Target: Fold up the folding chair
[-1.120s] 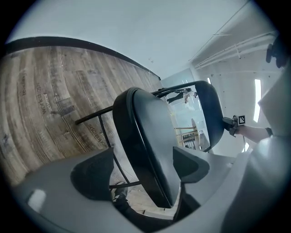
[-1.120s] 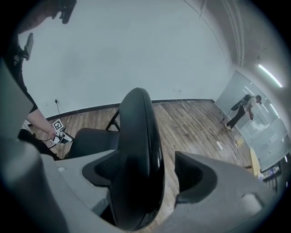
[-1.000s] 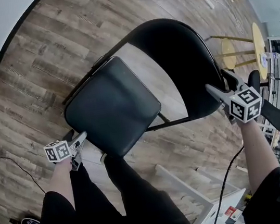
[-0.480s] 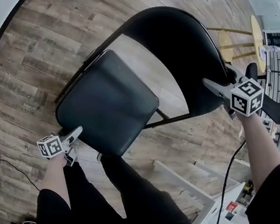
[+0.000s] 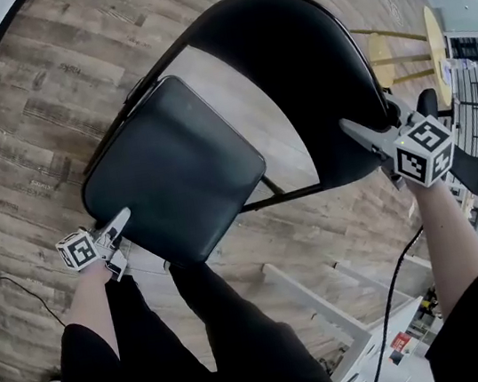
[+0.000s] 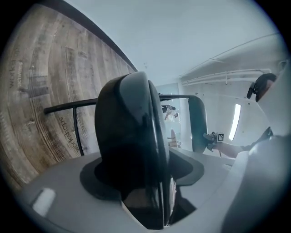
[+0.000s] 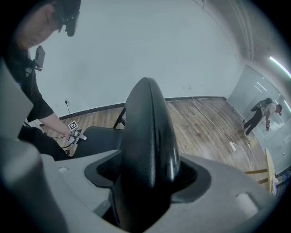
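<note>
Head view, looking steeply down: a wooden floor (image 5: 46, 108) fills the scene, with a pale wall along its left edge. A black folding chair (image 5: 218, 171) stands open on it, well away from that edge and right in front of the person, whose legs show at the bottom.

The curved backrest (image 5: 311, 75) arches over the far and right side of the chair. The padded seat (image 5: 173, 173) lies flat, and its front corner points toward the person's left hand.

The right tool (image 5: 355, 131) meets the backrest at its right end. Right gripper view shows the backrest edge-on and filling the gap. The jaws have just been closing a little and appear to clamp it, still spread wide.

The left tool (image 5: 122, 218) sits at the front left edge of the seat. Left gripper view shows the seat edge upright between the jaws. These have just been closing and seem to press on it, though a slim gap on one side leaves that unsure.

The seat runs away from the left tool toward the backrest, and the right tool is at the far end of that line. The left hand is the nearer one to the seat front. Folding probably means lifting that front edge up toward the backrest while the right tool steadies the frame.
</note>
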A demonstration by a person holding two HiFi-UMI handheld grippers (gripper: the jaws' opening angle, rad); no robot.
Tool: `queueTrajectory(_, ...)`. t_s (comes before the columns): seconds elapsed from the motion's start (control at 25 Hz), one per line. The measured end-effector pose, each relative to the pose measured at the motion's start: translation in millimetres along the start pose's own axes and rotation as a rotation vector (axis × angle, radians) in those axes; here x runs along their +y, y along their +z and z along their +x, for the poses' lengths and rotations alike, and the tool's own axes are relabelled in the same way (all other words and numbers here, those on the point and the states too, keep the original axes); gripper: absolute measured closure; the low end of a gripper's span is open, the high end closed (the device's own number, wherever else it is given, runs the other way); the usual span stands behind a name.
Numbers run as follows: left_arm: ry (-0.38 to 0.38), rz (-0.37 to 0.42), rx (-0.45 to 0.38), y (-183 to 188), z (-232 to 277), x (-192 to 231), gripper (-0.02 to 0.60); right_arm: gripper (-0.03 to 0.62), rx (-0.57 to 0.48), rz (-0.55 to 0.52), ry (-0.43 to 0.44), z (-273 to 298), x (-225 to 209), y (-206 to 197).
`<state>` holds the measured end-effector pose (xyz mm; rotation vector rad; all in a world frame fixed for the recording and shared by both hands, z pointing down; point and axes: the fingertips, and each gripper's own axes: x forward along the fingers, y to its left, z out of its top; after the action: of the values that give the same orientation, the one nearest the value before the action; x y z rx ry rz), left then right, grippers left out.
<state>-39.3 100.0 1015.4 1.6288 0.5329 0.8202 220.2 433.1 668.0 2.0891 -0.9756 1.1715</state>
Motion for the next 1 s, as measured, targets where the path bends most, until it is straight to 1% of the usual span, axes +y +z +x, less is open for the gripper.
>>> queueTrajectory(0.08,0.016,-0.030,0.011,-1,-1,1,0.278,0.287,0.004,-0.022,0.015,0,3,0)
queueTrajectory(0.2,0.016,-0.045,0.023,0,-2,2,0.282,0.313,0.010,-0.055,0.030,0,7,-1)
queueTrajectory(0.32,0.042,-0.063,0.022,0,-3,4,0.282,0.316,0.014,-0.063,0.030,1,8,-1)
queueTrajectory(0.4,0.052,-0.101,0.019,-1,-4,2,0.281,0.319,0.015,-0.064,0.032,1,9,-1)
queueTrajectory(0.48,0.031,-0.162,0.007,-3,-3,-5,0.282,0.321,0.016,-0.069,0.036,1,11,0)
queueTrajectory(0.56,-0.026,-0.223,-0.017,-4,0,-16,0.281,0.321,0.013,-0.075,0.038,0,14,2)
queueTrajectory(0.6,-0.034,-0.228,-0.024,-4,0,-19,0.282,0.322,0.012,-0.078,0.038,0,16,3)
queueTrajectory(0.72,0.031,-0.174,-0.021,-2,-7,-12,0.282,0.324,0.011,-0.085,0.038,-3,20,5)
queueTrajectory(0.84,-0.041,-0.253,-0.057,-2,-3,-30,0.282,0.326,0.012,-0.092,0.038,-5,25,8)
queueTrajectory(0.88,-0.039,-0.247,-0.055,-2,-4,-30,0.282,0.326,0.012,-0.094,0.038,-6,26,9)
queueTrajectory(0.96,0.022,-0.168,-0.031,-3,-10,-17,0.282,0.328,0.009,-0.100,0.036,-7,29,12)
queueTrajectory(1.0,0.047,-0.141,-0.024,-3,-13,-12,0.283,0.329,0.009,-0.103,0.035,-8,31,13)
